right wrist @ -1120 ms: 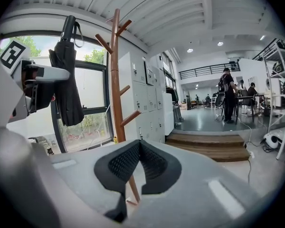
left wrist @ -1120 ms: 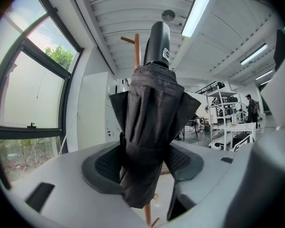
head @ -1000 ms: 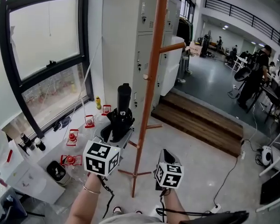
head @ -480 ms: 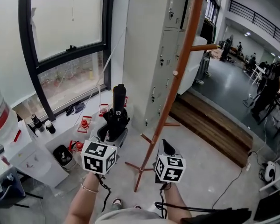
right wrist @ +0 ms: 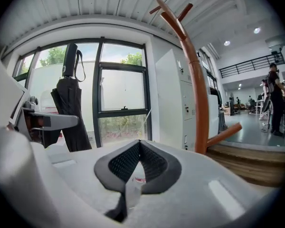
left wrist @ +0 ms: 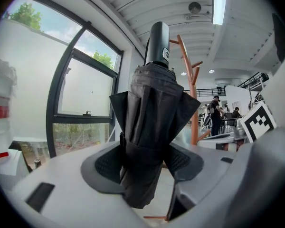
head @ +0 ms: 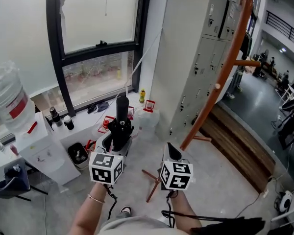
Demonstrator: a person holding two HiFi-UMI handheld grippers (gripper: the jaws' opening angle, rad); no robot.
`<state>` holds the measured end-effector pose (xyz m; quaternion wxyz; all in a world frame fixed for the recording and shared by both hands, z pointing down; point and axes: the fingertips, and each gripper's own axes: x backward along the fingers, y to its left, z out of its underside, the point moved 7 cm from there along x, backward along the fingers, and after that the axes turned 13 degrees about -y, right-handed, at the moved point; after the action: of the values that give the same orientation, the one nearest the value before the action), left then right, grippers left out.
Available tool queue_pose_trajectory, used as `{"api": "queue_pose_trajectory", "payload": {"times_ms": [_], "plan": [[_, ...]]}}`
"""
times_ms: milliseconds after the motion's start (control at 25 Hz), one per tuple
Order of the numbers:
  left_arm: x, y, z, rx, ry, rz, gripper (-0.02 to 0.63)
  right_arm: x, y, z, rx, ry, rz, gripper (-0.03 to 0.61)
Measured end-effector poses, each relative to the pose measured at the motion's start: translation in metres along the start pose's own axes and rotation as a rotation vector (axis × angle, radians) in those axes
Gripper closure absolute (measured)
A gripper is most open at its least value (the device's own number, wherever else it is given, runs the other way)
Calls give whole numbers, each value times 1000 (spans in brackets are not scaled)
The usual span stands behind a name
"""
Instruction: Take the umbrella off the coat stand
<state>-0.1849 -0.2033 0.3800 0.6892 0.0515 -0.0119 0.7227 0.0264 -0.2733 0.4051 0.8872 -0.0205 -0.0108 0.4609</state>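
A folded black umbrella (head: 121,121) stands upright, clear of the stand, with my left gripper (head: 118,142) shut on its lower part. In the left gripper view the umbrella's cloth (left wrist: 151,127) fills the gap between the pads and its cap points at the ceiling. The orange-brown coat stand (head: 226,70) leans across the upper right, well to the right of the umbrella. My right gripper (head: 172,154) is beside the left one, shut and holding nothing. The right gripper view shows its pads (right wrist: 156,167) meeting at the tip, the umbrella (right wrist: 69,113) at left and the coat stand (right wrist: 198,103) at right.
Grey lockers (head: 201,58) stand behind the stand beside a large window (head: 95,43). A water bottle (head: 10,99) on a white cabinet is at left. A black bin (head: 79,154) and small red-topped items lie on the floor. Wooden steps (head: 240,146) are at right, with people far beyond.
Both grippers have swung left towards the window, and the umbrella has gone with the left one. The coat stand has slid from the middle of the head view to its right side.
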Motion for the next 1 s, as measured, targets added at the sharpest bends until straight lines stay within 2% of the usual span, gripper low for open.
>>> {"api": "queue_pose_trajectory", "payload": {"times_ms": [200,480,1000], "plan": [[14,24,12,23,-1,-78,356,-17,27,6,14,17,-74,574],[26,38,39,47,47,-153,357,-33,46,19,34,41,-141,574],[29,46,56,62,77,-195,357,-46,57,32,59,79,-177,574]]}}
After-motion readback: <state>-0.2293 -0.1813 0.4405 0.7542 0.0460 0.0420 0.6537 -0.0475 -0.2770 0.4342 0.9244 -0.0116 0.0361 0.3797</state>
